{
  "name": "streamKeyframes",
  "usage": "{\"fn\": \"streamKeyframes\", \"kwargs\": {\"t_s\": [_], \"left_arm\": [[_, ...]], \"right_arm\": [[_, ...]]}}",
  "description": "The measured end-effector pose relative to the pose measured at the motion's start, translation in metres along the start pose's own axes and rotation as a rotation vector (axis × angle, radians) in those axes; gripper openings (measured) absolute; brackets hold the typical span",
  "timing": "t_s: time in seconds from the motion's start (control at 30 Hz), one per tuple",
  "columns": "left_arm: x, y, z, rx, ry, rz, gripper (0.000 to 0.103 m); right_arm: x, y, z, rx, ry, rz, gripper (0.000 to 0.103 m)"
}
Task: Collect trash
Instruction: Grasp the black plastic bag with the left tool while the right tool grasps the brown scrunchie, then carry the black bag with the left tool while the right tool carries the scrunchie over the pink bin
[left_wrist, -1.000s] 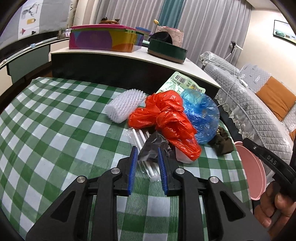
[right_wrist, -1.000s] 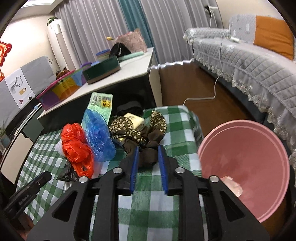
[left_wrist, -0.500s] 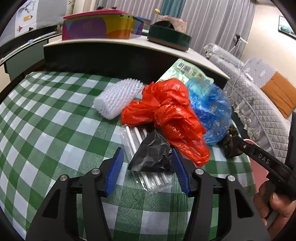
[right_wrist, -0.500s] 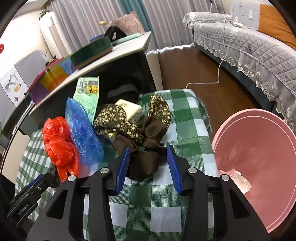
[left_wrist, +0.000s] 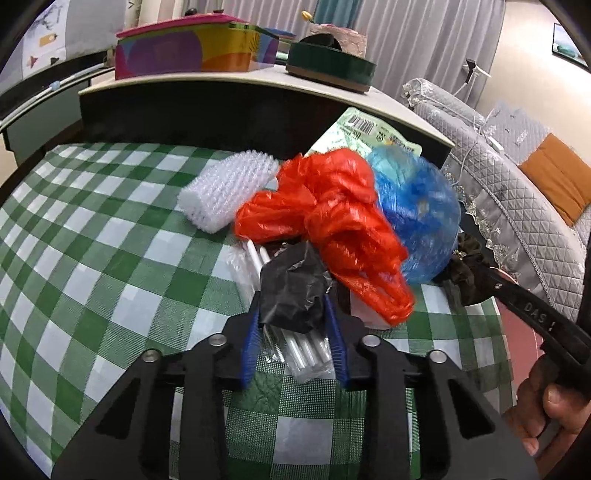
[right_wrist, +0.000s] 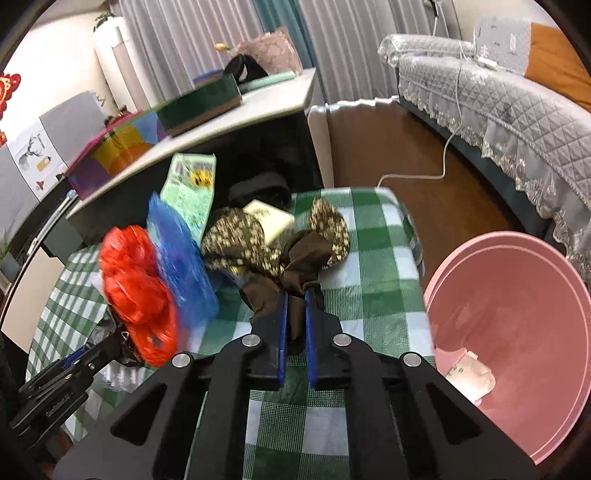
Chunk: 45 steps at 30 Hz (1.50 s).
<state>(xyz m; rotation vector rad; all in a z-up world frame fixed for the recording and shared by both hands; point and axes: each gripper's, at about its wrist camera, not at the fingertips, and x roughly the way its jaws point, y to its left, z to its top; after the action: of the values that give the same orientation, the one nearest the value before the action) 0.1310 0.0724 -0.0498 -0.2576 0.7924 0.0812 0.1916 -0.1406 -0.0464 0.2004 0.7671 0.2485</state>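
My left gripper (left_wrist: 293, 314) is shut on a crumpled black plastic bag (left_wrist: 293, 290), with a clear packet of white straws (left_wrist: 303, 350) under it. Beside it lie a red plastic bag (left_wrist: 332, 221), a blue plastic bag (left_wrist: 417, 210) and white foam netting (left_wrist: 227, 188). My right gripper (right_wrist: 295, 314) is shut on a brown floral cloth (right_wrist: 288, 258) on the green checked tablecloth (right_wrist: 369, 266). The red bag (right_wrist: 136, 288) and blue bag (right_wrist: 181, 266) also show in the right wrist view. The pink bin (right_wrist: 517, 332) stands to the right and holds a white wrapper (right_wrist: 469, 373).
A green printed packet (left_wrist: 365, 129) leans behind the bags. A small cream box (right_wrist: 271, 219) sits among the cloth. A dark counter (left_wrist: 221, 107) with a colourful box and a green tin borders the table's far side. A grey quilted sofa (right_wrist: 498, 110) stands at the right.
Both grippers opened wide half a second ago and have closed since: the left on the black bag, the right on the brown cloth. Both moved forward towards the pile.
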Motion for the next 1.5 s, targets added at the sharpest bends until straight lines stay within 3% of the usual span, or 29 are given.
{"fn": "streamKeyframes", "kwargs": {"t_s": [0.03,0.43,0.97,1.5], "left_arm": [[-0.003,0.000,0.001,0.002,-0.009,0.004,0.025],[-0.041,-0.002,0.005,0.019,-0.096,0.009,0.025],[-0.088,-0.016,-0.003,0.067,-0.176,-0.028,0.025],[-0.107,-0.045,-0.009,0.134,-0.197,-0.077,0.025]], "right_arm": [[-0.005,0.000,0.001,0.000,-0.012,0.001,0.008],[-0.071,-0.003,0.007,-0.022,-0.138,0.009,0.008],[-0.137,-0.012,-0.001,-0.052,-0.212,-0.019,0.008],[-0.184,-0.031,-0.004,-0.057,-0.262,-0.057,0.008]]}}
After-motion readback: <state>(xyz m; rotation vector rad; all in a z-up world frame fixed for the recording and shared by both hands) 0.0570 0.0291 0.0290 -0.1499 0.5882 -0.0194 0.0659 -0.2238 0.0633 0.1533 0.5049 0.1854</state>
